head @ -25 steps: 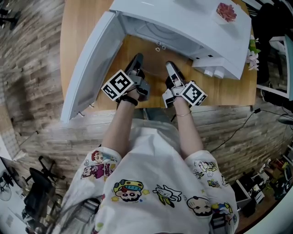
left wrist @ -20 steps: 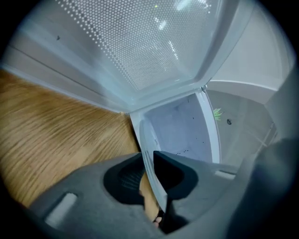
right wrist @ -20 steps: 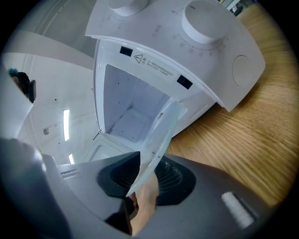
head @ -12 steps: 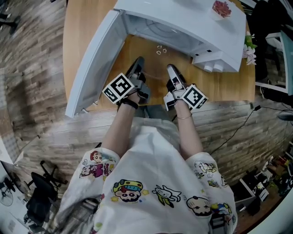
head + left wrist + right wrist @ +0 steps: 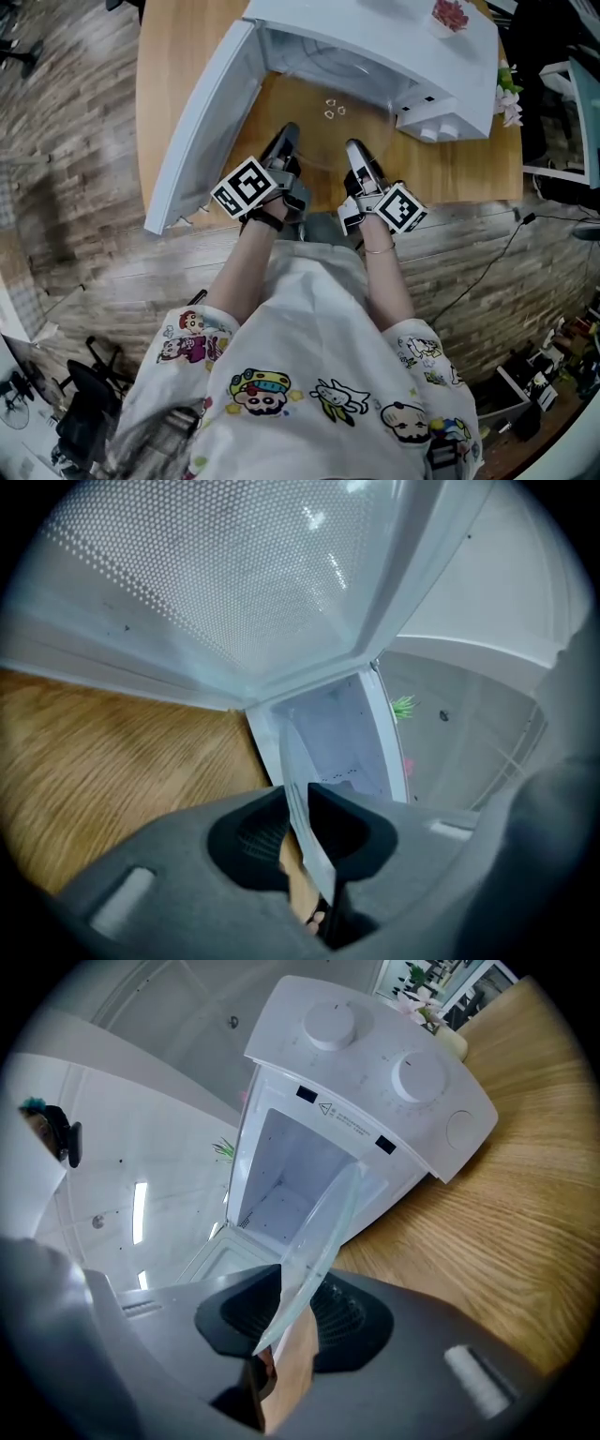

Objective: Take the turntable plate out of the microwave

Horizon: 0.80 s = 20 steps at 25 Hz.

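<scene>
The clear glass turntable plate [image 5: 330, 120] hangs over the wooden table just in front of the open white microwave [image 5: 375, 42], part of it still under the cavity's mouth. My left gripper [image 5: 284, 142] is shut on its left rim and my right gripper [image 5: 355, 150] on its right rim. In the left gripper view the plate's edge [image 5: 302, 803] runs between the dark pads of that gripper [image 5: 300, 834]. In the right gripper view the greenish glass rim [image 5: 323, 1237] is pinched the same way by the right gripper [image 5: 289, 1324], with the empty cavity [image 5: 286, 1194] behind it.
The microwave door [image 5: 202, 122] swings out wide to the left, close beside my left gripper. Its control panel with two knobs [image 5: 441, 127] juts out at the right. The wooden table [image 5: 469, 173] ends just below the grippers; a flower decoration [image 5: 511, 98] stands at the right edge.
Both grippers have drawn back toward the person with the plate, which has come further out of the microwave's mouth. The grips have not changed.
</scene>
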### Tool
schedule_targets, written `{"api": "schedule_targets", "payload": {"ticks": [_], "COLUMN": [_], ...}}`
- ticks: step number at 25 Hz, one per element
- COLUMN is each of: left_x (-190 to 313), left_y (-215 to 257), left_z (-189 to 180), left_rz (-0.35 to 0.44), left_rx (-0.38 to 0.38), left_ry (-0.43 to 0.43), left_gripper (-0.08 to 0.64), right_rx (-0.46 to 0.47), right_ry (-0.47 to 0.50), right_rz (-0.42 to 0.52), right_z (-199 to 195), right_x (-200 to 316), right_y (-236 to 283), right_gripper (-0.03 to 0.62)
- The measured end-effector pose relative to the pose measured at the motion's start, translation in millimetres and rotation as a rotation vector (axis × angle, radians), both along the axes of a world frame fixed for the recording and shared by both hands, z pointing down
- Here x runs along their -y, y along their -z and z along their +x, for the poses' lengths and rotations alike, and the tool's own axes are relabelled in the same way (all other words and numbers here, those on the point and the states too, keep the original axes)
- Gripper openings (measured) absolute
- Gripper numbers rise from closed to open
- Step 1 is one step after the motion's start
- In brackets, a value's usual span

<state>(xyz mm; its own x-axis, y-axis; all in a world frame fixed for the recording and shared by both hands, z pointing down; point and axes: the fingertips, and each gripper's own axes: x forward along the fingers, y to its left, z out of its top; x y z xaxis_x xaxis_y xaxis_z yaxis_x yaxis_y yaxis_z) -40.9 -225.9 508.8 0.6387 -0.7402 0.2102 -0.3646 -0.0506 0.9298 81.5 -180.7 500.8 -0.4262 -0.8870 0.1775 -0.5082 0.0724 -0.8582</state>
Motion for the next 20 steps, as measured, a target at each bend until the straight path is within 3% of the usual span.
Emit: {"api": "schedule_targets", "payload": {"ticks": [20], "left_x": [-76.1], "left_y": [38.6], "left_z": [11.8], "left_rz": [0.05], "left_rx": [-0.014], "left_ry": [0.065], "left_gripper": [0.06], "right_rx": [-0.02], "right_ry": [0.114], "right_rz": [0.054], "right_z": [14.4], "right_x": [-64.5], "right_y": [39.4], "right_gripper": [0.112]}}
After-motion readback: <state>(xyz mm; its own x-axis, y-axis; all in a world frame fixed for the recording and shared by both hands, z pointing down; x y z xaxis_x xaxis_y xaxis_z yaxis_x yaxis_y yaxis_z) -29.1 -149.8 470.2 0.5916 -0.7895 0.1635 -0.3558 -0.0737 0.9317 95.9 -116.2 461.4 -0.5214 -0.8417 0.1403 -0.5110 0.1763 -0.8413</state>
